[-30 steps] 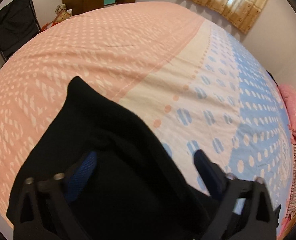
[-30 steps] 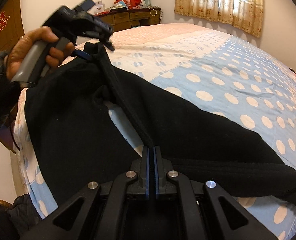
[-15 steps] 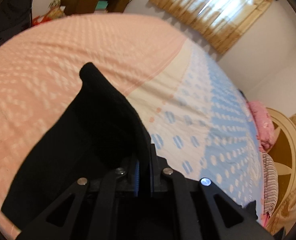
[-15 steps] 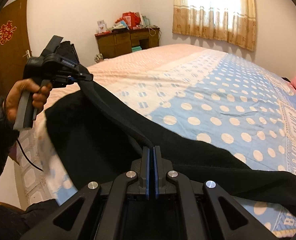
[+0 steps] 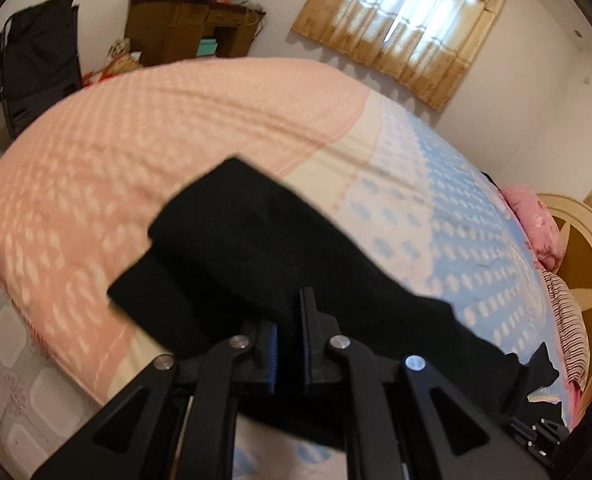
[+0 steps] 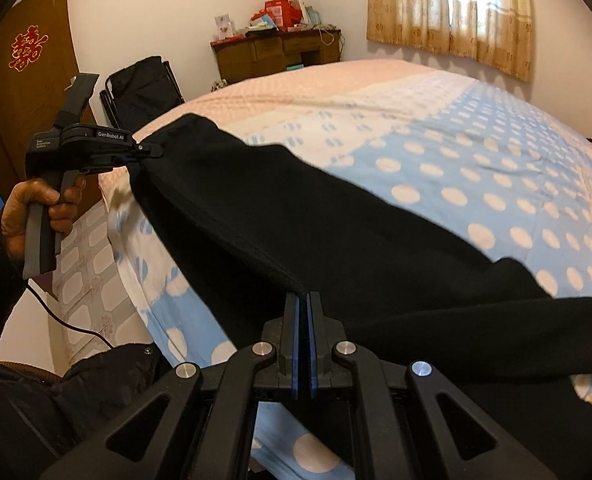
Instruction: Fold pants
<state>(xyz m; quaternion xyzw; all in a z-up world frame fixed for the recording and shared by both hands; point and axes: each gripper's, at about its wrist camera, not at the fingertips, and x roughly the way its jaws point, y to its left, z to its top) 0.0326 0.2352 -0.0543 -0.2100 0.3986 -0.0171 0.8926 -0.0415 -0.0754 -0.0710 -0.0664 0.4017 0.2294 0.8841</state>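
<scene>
Black pants (image 6: pixel 336 240) stretched above bed (image 6: pixel 476 152), edge clamped by left gripper (image 6: pixel 144 151) and right gripper (image 6: pixel 303 300), both closed on fabric.

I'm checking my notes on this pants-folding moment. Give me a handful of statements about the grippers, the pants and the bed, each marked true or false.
1. The right gripper is shut on the black pants. True.
2. The left gripper is open with nothing between its fingers. False: it is shut on an edge of the pants.
3. The pants are stretched between the two grippers above the edge of the bed. True.
4. The pants are white. False: they are black.
5. The bedspread has a pink part and a blue part with pale dots. True.
6. The window's curtain is dark blue. False: it is tan and cream.
</scene>
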